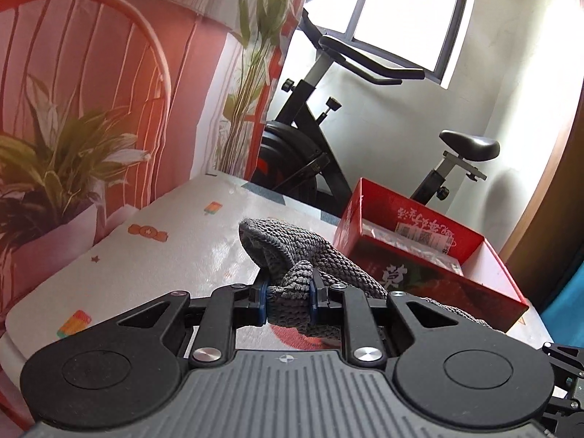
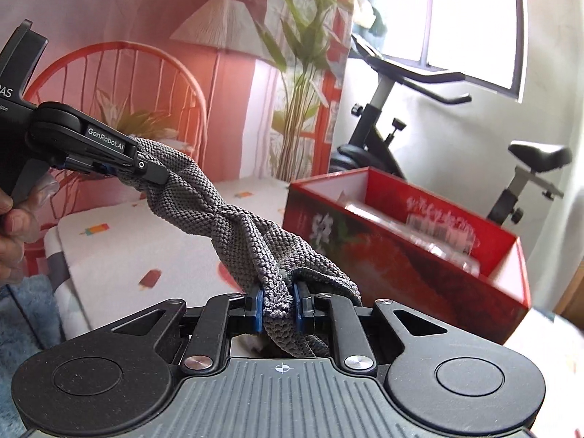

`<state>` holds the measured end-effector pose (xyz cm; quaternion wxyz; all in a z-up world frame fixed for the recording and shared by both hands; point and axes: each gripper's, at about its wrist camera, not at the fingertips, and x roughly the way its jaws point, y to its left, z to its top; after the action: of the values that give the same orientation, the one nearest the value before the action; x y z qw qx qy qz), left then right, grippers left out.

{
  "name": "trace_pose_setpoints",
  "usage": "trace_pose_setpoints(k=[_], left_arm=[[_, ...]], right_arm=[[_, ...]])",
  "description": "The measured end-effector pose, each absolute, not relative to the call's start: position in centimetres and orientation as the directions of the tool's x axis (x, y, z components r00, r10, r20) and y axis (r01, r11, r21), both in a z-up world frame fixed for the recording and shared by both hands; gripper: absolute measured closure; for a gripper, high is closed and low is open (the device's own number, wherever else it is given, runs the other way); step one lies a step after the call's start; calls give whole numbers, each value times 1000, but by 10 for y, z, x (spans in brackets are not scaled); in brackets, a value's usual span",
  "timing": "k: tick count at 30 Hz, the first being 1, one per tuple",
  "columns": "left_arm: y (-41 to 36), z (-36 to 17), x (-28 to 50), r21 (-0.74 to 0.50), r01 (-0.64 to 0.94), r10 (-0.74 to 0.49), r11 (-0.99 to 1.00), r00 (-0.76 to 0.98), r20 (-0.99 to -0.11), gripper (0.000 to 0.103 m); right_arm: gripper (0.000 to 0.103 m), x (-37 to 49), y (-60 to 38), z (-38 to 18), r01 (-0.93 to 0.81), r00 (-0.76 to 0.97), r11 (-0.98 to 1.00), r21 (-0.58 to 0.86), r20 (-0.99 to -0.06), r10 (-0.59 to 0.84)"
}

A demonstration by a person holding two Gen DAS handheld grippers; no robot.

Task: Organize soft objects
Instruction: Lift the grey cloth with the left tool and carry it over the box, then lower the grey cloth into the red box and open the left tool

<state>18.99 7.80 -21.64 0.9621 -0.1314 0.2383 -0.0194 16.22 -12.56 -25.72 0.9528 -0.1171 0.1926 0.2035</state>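
Right wrist: left hand-held gripper [image 2: 160, 175], "GenRobot.AI" label

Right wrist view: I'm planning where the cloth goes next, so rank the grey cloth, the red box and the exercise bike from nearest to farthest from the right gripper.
1. grey cloth, clamped in the right gripper, stretching up-left.
2. red box, just beyond, to the right on the table.
3. exercise bike, behind the box under the window.

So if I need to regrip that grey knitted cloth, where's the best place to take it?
Probably the twisted middle of the grey knitted cloth, approached from above. It spans taut between the left hand-held gripper and right hand-held gripper, bunched rope-narrow there, with clear space around it.
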Motion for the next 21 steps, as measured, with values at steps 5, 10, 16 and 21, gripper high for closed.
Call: trace_pose_setpoints(k=[5, 10, 16, 21], left_arm=[[63, -196, 211, -248, 35, -137, 968, 903, -407, 81], [39, -182, 245, -249, 122, -214, 961, 896, -388, 81], [-1, -172, 299, -272, 256, -354, 928, 832, -427, 81], [-44, -182, 342, -183, 307, -356, 934, 758, -547, 81]], right_arm=[[89, 187, -141, -231, -384, 877, 903, -192, -381, 292], [89, 222, -168, -213, -312, 902, 930, -192, -369, 226], [89, 271, -216, -206, -210, 893, 969, -126, -429, 138], [89, 309, -241, -214, -160, 845, 986, -52, -523, 110]])
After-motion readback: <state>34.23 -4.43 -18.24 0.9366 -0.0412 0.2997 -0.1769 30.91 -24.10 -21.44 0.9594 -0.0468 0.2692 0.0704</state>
